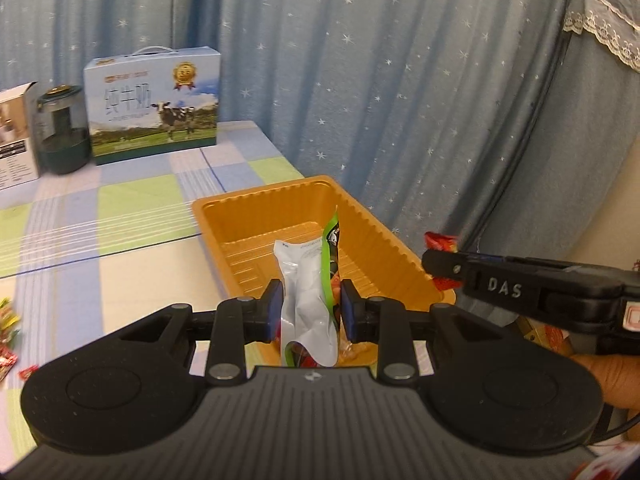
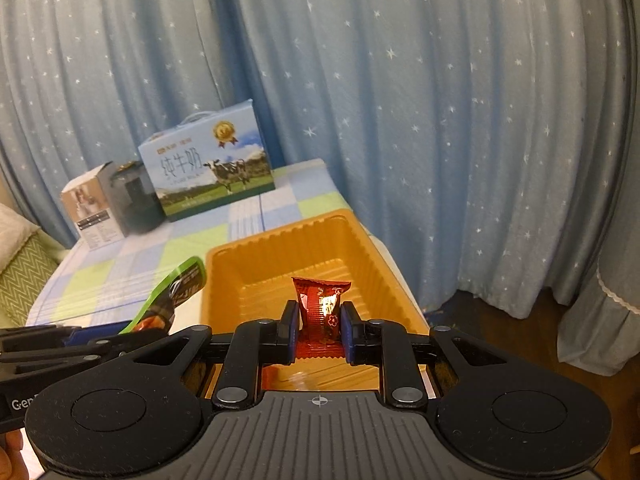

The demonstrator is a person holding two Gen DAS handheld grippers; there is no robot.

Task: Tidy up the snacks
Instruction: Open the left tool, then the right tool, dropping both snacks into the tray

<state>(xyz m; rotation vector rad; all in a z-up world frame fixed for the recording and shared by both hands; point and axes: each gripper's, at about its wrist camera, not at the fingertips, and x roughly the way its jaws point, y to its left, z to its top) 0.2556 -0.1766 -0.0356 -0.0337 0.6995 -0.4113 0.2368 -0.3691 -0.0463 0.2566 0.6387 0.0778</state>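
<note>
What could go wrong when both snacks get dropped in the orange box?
1. The green-and-silver packet is tall and pinched low by the left hand-held gripper; it might flop over the orange tray's rim.
2. The right hand-held gripper, holding the red candy, works close beside the left; they might bump.

Left tool (image 1: 308,312) and right tool (image 2: 319,326) both clamped tight.

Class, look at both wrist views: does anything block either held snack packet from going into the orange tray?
Nothing visible. The green-edged packet and red packet hang over the orange tray, whose floor looks bare.
</note>
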